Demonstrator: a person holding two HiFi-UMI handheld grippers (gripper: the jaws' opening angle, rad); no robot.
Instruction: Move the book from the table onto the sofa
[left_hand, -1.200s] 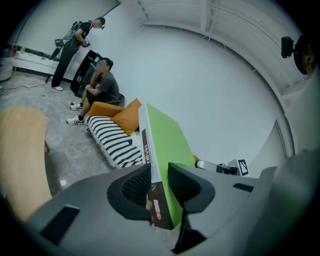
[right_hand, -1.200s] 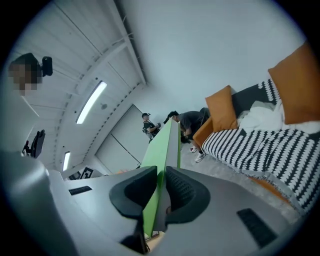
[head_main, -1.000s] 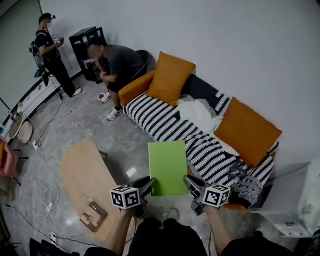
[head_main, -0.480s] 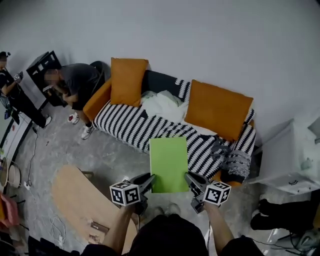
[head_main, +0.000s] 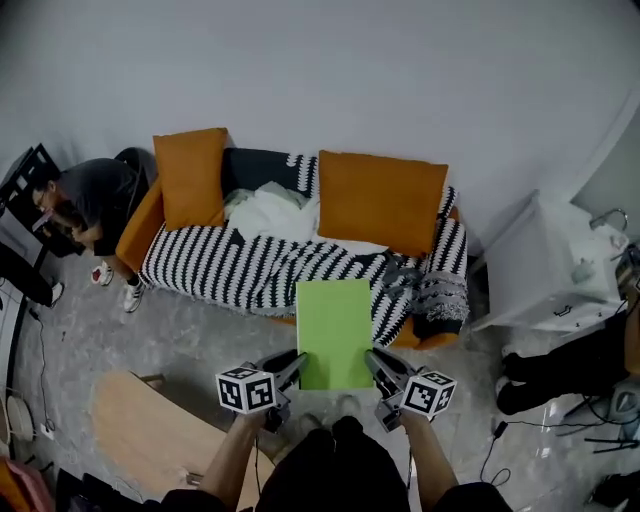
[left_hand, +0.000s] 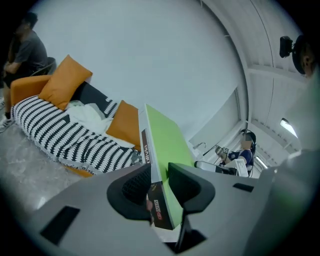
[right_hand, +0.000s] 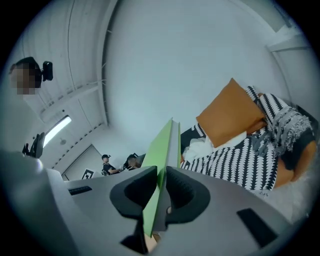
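Book (head_main: 335, 333) is off the table (head_main: 150, 440) and up in the air, green cover flat and facing up, hung between the two grippers out in front of the carrier; left gripper (head_main: 292, 364) pinches the near-left corner, jaws set wide only because the full thickness of the book sits between the pads, spine side towards its camera; right gripper (head_main: 376, 362) bites the near-right corner the same way, pads pressed on cover and underside; one grip at each corner looks like the way to hold a wide, floppy book level and stop it swinging or fanning open; sofa (head_main: 230, 275) lies dead ahead across a strip of floor, and the book's far edge lines up with the seat front in the head view; this reads as the carry, nearly done, with only the set-down left; the striped seat between the white cloth (head_main: 265, 212) and the grey cloth (head_main: 400, 272) looks the best landing spot, below the orange cushion (head_main: 380, 200); a person (head_main: 90, 200) sits just off the sofa's left end, well clear.
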